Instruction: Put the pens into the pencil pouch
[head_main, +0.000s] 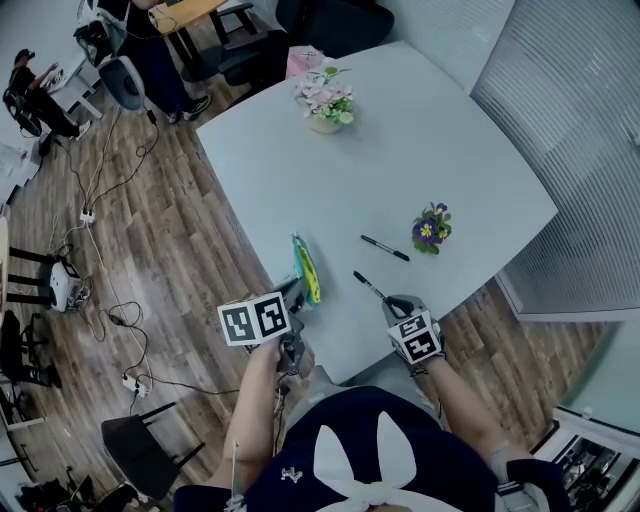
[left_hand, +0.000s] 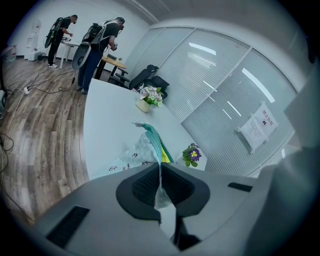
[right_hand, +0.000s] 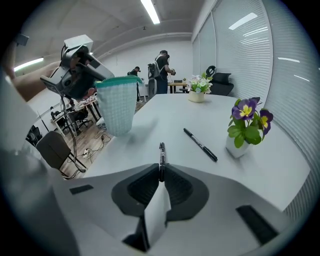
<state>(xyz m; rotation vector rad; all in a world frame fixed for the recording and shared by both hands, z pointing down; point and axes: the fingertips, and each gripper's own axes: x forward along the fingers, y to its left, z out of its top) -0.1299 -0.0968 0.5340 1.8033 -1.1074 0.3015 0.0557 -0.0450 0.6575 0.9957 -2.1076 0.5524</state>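
Left gripper (left_hand: 160, 174) is clamped on the pouch (left_hand: 148, 146) edge, the pouch standing beyond its fingers. Right gripper (right_hand: 161, 174) pinches one pen (right_hand: 161, 156) by its end, tip jutting forward. A second pen (right_hand: 200, 144) lies on the table (head_main: 440, 150).

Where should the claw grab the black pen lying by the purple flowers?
Around the middle of its barrel, coming straight down from above. The pen lies flat on the table, so only its top and long sides are free. Set the jaws across the thin barrel, clear of the purple flowers near one end.
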